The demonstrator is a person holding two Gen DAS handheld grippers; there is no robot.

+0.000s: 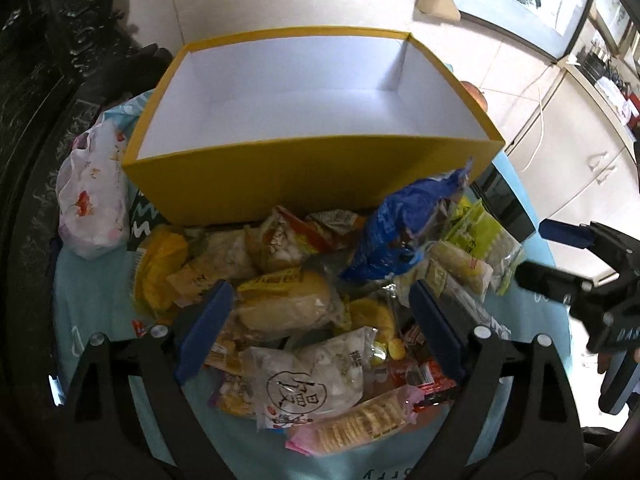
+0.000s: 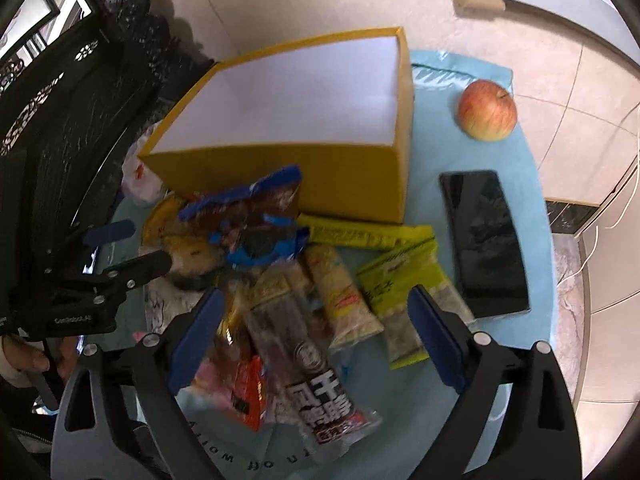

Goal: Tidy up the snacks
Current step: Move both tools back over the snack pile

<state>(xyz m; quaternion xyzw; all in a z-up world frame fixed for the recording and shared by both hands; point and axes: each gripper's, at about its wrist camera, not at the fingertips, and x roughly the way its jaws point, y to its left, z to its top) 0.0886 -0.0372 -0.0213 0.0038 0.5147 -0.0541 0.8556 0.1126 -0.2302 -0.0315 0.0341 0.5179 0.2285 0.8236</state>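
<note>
A yellow box [image 1: 304, 182] with a white, empty inside stands at the back of the round table; it also shows in the right wrist view [image 2: 280, 172]. A pile of snack packets lies in front of it: a blue bag [image 1: 396, 232] [image 2: 256, 220], a yellow bread packet [image 1: 288, 304], a white packet [image 1: 316, 380], crackers [image 1: 360, 424], green packets [image 2: 404, 280] and a dark bar [image 2: 312, 372]. My left gripper [image 1: 320, 320] is open above the pile and holds nothing. My right gripper [image 2: 316, 320] is open above the bar and packets, empty.
A black phone [image 2: 484, 240] and an apple [image 2: 486, 110] lie on the light-blue tablecloth [image 2: 432, 140] to the right of the box. A floral plastic bag [image 1: 94, 196] sits left of the box. A dark carved chair [image 2: 60, 120] stands at the left.
</note>
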